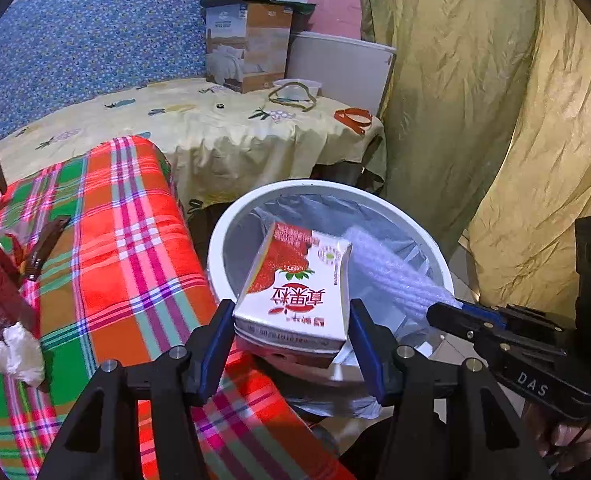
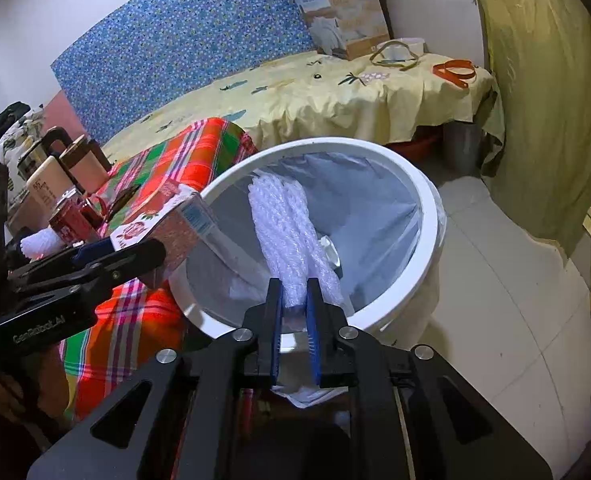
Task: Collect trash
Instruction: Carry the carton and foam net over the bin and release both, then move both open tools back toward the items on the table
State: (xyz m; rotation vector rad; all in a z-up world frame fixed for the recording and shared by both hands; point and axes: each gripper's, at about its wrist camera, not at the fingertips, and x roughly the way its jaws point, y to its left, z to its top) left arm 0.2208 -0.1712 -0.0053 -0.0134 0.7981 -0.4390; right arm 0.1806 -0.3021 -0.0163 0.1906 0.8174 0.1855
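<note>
White foam netting point(image 2: 291, 236) was pinched tight in the right tool point(image 2: 295, 312), hanging over the middle of the lined white bin point(image 2: 423, 216), so that one was basically in position. The left tool point(image 1: 291, 332) had its jaws wide but clamped on the sides of a strawberry milk carton point(image 1: 299, 284), held over the bin's near rim, on the side next to the plaid-covered tabletop point(image 1: 127, 248).

My take on doing the drop well: I'd carry the carton further in past the rim before letting go, since it sat right over the edge and could tip out toward the plaid side. The netting is light and floppy, so releasing it low inside the liner seemed safer than from above. I'd also keep the two tools from bumping, as they were close together over the bin.

More trash was left on the tabletop beside the bin: a crumpled tissue point(image 1: 15, 356) and some dark wrappers point(image 1: 43, 248).
</note>
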